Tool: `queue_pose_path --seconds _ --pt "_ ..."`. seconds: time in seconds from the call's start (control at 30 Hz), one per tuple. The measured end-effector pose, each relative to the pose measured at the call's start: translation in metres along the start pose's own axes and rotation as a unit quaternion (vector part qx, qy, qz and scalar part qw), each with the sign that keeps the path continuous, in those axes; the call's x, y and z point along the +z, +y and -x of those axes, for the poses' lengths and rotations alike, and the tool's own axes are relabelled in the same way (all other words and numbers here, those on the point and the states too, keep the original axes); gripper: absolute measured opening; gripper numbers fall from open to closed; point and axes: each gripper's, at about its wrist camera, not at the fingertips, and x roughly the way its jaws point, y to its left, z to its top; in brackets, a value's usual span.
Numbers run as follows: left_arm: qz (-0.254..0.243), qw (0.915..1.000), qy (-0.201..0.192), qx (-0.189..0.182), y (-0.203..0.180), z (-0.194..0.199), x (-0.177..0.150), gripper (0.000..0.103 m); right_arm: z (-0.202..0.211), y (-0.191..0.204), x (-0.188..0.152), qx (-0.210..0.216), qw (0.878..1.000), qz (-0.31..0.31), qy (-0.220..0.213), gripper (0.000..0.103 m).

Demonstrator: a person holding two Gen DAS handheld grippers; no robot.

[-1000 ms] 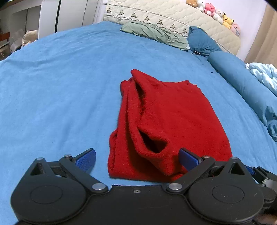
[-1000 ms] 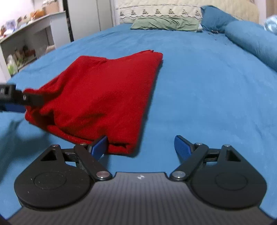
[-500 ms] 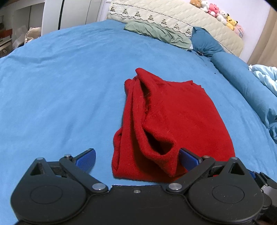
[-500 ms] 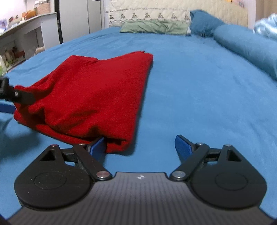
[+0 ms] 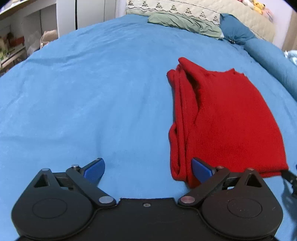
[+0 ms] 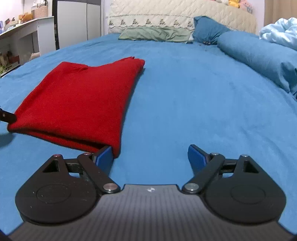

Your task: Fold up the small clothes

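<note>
A folded red knit garment (image 5: 228, 118) lies flat on the blue bedsheet (image 5: 92, 92). In the left wrist view it is right of centre, its layered folded edge facing left. My left gripper (image 5: 148, 167) is open and empty; its right blue fingertip (image 5: 201, 169) sits at the garment's near left corner. In the right wrist view the garment (image 6: 79, 103) lies at the left. My right gripper (image 6: 154, 155) is open and empty; its left fingertip (image 6: 104, 156) touches the garment's near right corner.
Green pillow (image 6: 154, 33), blue pillow (image 6: 207, 30) and a quilted beige headboard (image 6: 182, 16) are at the far end. A rolled blue duvet (image 6: 259, 61) and light blue bedding (image 6: 280, 35) lie at the right. White shelves (image 6: 20, 40) stand left of the bed.
The raised pocket of cloth near the left gripper has dropped flat. Both grippers have shifted outward, the left one to the garment's left edge, the right one staying at its right corner.
</note>
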Motion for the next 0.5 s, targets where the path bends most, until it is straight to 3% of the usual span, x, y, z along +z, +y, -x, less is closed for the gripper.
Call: queue_pose_path --seconds 0.17,0.33,0.43,0.5 --pt "0.014 0.9999 0.003 0.0 -0.003 0.018 0.011 0.1 0.018 -0.016 0.01 0.038 0.999 0.009 0.012 0.102" --pt "-0.005 0.9974 -0.069 -0.019 -0.021 0.042 0.052 0.103 0.045 -0.042 0.068 0.085 0.996 0.008 -0.017 0.103" --pt "-0.007 0.9979 -0.047 -0.043 -0.03 0.024 0.084 0.103 0.026 -0.05 0.116 0.132 0.991 -0.015 0.029 0.103" --pt "0.019 0.9962 -0.026 -0.081 -0.03 0.003 0.098 0.103 0.007 -0.057 0.136 0.154 0.985 -0.071 0.044 0.103"
